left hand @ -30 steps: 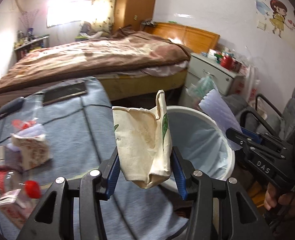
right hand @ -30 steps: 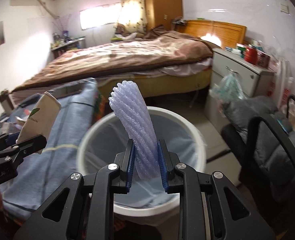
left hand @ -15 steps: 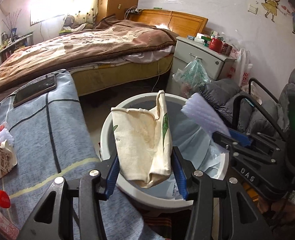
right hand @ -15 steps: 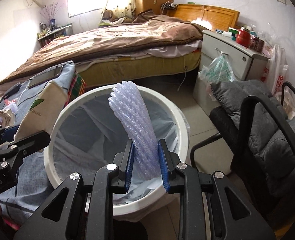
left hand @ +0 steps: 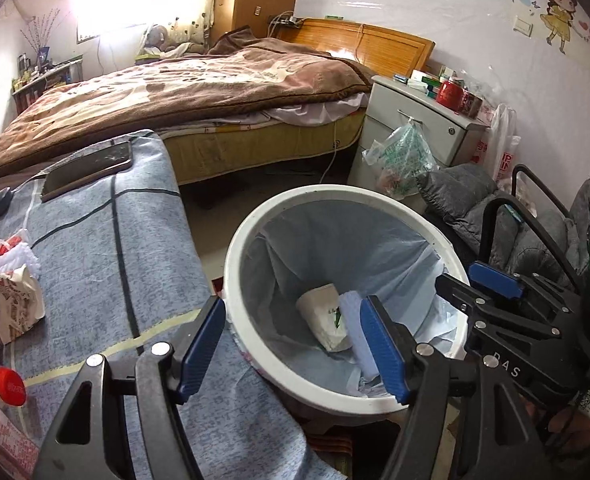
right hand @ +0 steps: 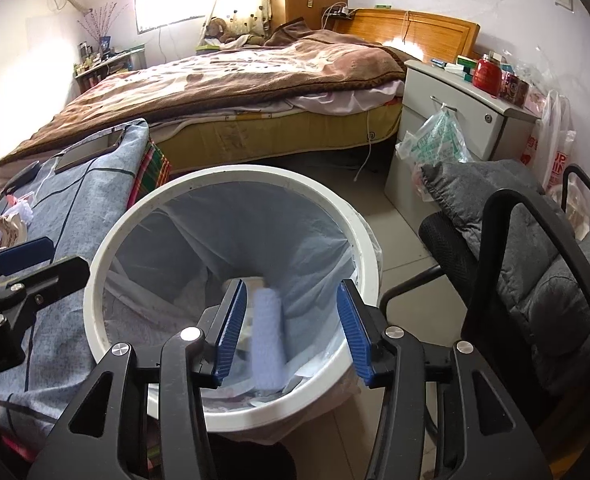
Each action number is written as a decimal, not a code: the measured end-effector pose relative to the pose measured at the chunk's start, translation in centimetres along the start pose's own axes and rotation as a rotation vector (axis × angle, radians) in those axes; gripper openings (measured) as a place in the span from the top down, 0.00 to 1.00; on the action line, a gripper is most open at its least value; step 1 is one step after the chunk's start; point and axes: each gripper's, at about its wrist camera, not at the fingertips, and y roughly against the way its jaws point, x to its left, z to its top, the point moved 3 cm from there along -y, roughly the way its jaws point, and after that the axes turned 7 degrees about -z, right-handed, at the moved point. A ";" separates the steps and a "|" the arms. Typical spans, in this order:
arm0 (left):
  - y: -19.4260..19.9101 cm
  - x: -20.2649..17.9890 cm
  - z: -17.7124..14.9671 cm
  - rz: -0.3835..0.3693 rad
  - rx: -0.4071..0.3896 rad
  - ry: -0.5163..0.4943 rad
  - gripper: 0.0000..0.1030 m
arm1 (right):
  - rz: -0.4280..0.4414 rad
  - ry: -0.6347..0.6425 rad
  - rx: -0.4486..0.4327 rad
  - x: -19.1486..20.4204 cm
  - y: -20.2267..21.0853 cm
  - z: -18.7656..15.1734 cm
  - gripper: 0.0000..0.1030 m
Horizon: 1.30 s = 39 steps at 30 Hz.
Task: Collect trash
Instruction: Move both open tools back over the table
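Observation:
A white round trash bin [left hand: 239,264] with a blue liner stands beside the table; it also shows in the right wrist view [right hand: 369,256]. My left gripper [left hand: 295,344] is open and empty over the bin's near rim. A cream paper bag [left hand: 323,320] lies inside the bin, next to a pale purple foam sleeve [left hand: 357,340]. My right gripper [right hand: 291,332] is open and empty above the bin, with the foam sleeve [right hand: 269,340] below it inside the bin. The right gripper shows at the right of the left wrist view [left hand: 491,292].
The table has a blue-grey checked cloth [left hand: 95,260] with a crumpled paper bag [left hand: 11,304], a red-capped bottle [left hand: 9,386] and a phone [left hand: 87,168]. A grey-padded chair [right hand: 535,272], a white nightstand [right hand: 467,120] and a bed [right hand: 235,88] surround the bin.
Both grippers opened. The cream paper bag and the purple foam sleeve dropped from them into the bin. Both grippers moved further over the bin.

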 end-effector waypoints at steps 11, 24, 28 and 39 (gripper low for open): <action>3.6 2.4 -1.1 0.075 -0.061 0.027 0.28 | 0.034 0.004 -0.066 1.7 2.3 0.1 0.52; 9.2 6.7 -3.6 0.223 -0.148 0.076 0.27 | 0.110 0.029 -0.119 5.7 4.4 -0.4 0.52; 10.6 8.4 -4.9 0.251 -0.153 0.112 0.27 | 0.135 0.046 -0.127 7.1 4.8 -0.6 0.52; 14.7 12.9 -8.4 0.357 -0.193 0.209 0.26 | 0.216 0.097 -0.151 10.8 6.1 -1.7 0.52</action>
